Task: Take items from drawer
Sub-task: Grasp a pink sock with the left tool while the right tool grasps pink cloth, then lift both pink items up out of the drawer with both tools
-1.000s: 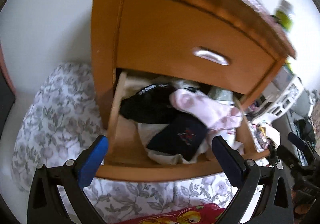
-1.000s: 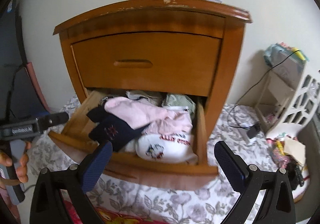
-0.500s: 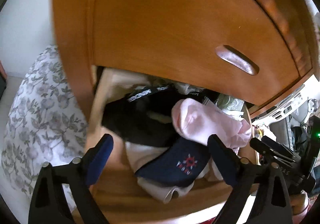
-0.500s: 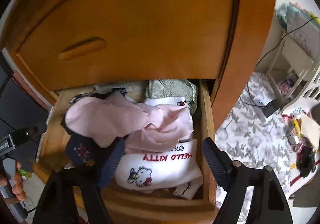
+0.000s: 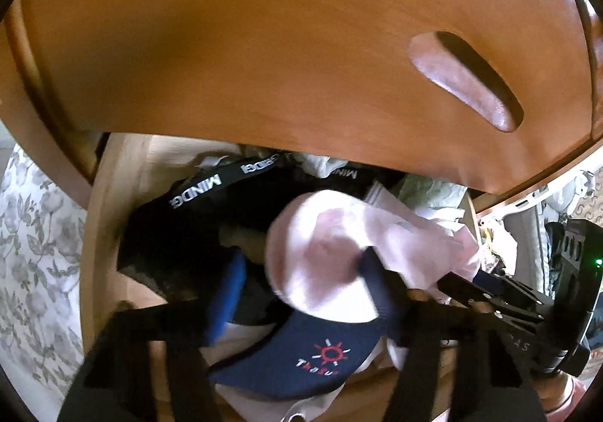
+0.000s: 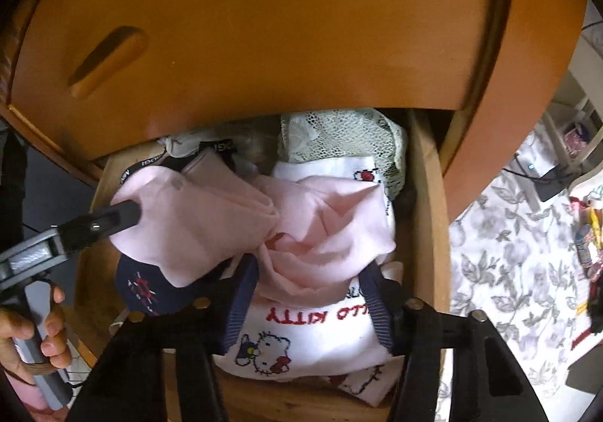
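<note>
The open lower drawer (image 5: 94,233) (image 6: 429,214) is stuffed with clothes. A pink garment (image 5: 320,252) (image 6: 211,226) lies on top. My left gripper (image 5: 301,290) is open, its blue pads astride the rounded left end of that garment. My right gripper (image 6: 309,301) is open too, straddling the bunched right part of the same pink cloth, pads close to its sides. Under the pink lie a navy piece with a red sun logo (image 5: 301,358) (image 6: 147,290), a white Hello Kitty cloth (image 6: 301,339), black underwear with a lettered waistband (image 5: 196,188) and green lace (image 6: 339,135).
The shut upper drawer front (image 5: 264,45) with its recessed handle (image 5: 467,82) overhangs closely above both grippers. A person's hand (image 6: 49,339) holds the left gripper's grip. A floral sheet (image 6: 508,271) (image 5: 34,252) covers the floor around the nightstand; clutter and a cable lie at far right.
Both grippers have pushed forward and down into the drawer, from in front of the nightstand to right over the clothes. Their fingers have narrowed around the pink garment.
</note>
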The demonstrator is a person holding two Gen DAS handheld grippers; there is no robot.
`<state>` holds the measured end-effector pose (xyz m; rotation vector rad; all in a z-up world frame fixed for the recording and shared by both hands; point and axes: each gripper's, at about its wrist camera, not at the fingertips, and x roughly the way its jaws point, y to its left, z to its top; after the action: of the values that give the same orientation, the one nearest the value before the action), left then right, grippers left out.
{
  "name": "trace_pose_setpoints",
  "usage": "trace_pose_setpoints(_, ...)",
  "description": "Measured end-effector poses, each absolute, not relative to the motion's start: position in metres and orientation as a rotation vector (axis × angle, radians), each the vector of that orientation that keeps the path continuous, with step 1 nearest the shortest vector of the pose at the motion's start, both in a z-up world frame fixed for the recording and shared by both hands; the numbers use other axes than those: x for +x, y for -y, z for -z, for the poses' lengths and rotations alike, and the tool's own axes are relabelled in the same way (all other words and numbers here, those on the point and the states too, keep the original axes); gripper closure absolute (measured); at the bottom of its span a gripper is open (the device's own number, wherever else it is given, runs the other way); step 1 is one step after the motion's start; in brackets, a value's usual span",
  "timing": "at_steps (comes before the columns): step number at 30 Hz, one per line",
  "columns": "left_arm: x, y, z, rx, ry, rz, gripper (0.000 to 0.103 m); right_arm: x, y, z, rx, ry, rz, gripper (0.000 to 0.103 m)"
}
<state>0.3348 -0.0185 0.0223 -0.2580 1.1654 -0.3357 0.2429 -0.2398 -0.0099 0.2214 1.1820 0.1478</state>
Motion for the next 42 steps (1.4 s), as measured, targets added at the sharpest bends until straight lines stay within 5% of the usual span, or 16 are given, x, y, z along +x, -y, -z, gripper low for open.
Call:
trace_pose_setpoints(6, 0.331, 0.027, -0.022, -0.265, -1.121, 0.360, 0.079, 0.247, 0.246, 0.014, 0.280, -1.158, -0.187, 0.081)
trace_pose_setpoints(10, 0.322, 0.021, -0.028, -0.303, -1.065, 0.364, 0.090, 0.240, 0.245, 0.006, 0.291, -1.133, -0.195, 0.092)
trace_pose_setpoints(42, 0.190, -0.018, -0.223, -0.255, -0.574, 0.378, 0.093, 0.151, 0.237, -0.200, 0.254, -0.728, -0.271, 0.095)
